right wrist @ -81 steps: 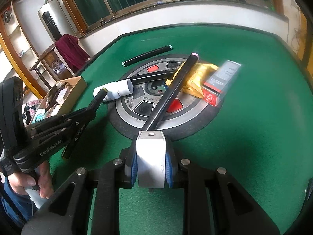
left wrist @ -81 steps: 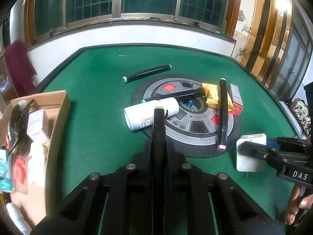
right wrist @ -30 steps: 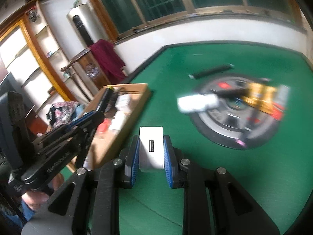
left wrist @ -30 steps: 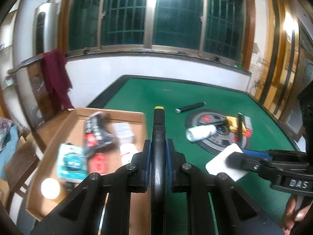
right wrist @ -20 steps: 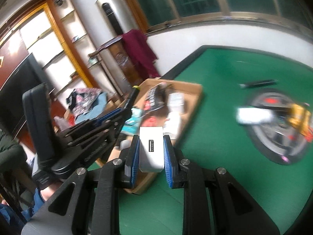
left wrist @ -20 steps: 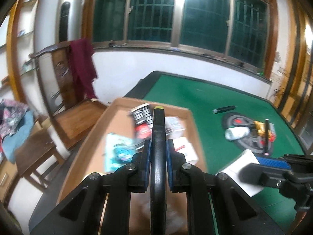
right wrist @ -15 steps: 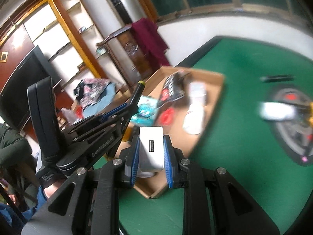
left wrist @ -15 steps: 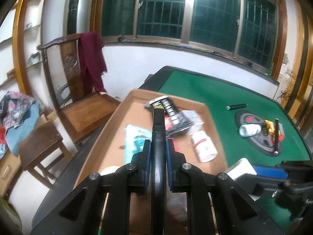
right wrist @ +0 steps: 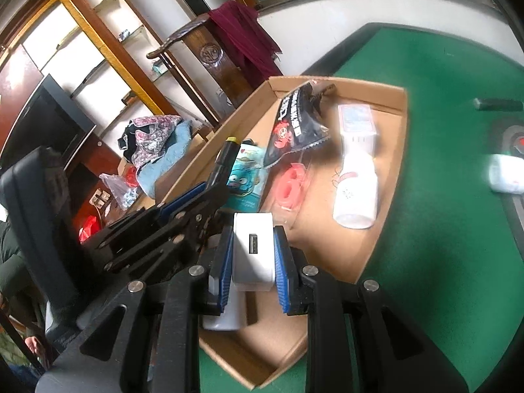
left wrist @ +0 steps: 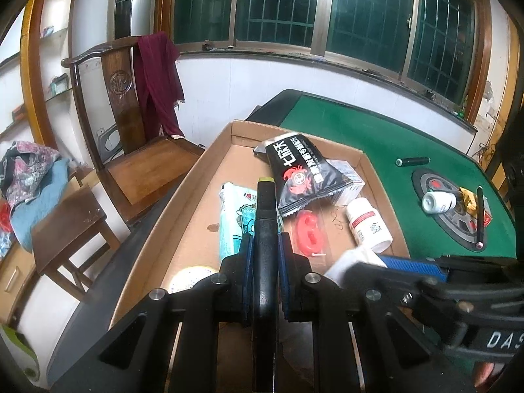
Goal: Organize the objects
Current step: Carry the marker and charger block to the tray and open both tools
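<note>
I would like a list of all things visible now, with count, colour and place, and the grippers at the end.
cardboard box: 1, brown, table's edge
snack bag: 1, black, in box
white bottle: 1, in box
red packet: 1, in box
teal packet: 1, in box
green table: 1
round panel: 1, grey, on table
wooden chair: 1, beside table
left gripper: holds black marker
right gripper: holds white charger

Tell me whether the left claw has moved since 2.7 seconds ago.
Yes. The left claw, shut on a black marker, has swung left, away from the round console on the green table, and now hangs over the cardboard box.
</note>
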